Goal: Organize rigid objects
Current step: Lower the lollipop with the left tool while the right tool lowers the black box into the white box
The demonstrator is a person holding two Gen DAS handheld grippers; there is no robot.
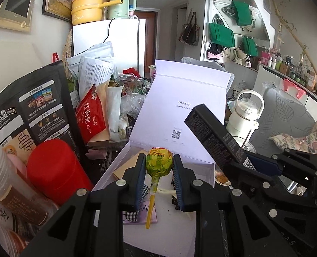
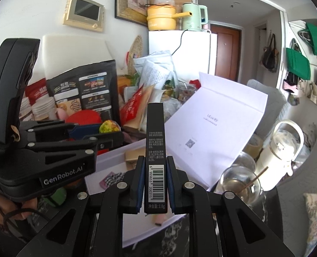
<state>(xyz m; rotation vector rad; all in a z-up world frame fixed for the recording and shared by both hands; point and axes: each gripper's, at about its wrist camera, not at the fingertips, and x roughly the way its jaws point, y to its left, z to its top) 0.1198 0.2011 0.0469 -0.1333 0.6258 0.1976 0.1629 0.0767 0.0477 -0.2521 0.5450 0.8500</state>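
Note:
My left gripper (image 1: pixel 159 167) is shut on a lollipop (image 1: pixel 159 161) in a yellow-green wrapper, its yellow stick hanging down over the open white box (image 1: pixel 107 177). The box's lid (image 1: pixel 186 98) stands raised behind it. My right gripper (image 2: pixel 154 171) is shut on a slim black carton (image 2: pixel 155 132) with a barcode, held upright above the same white box (image 2: pixel 111 156). In the left wrist view the black carton (image 1: pixel 214 137) and right gripper (image 1: pixel 252 167) hover at the box's right edge. In the right wrist view the left gripper (image 2: pixel 100 131) holds the lollipop (image 2: pixel 109 126) at left.
A red canister (image 1: pixel 55 171), a black oat bag (image 1: pixel 27 111) and red snack pouches (image 1: pixel 90 115) crowd the left. A white jug (image 1: pixel 244 115) and a glass cup (image 2: pixel 242 182) stand right of the box. Small items, a checkered cloth (image 2: pixel 113 178) among them, lie inside it.

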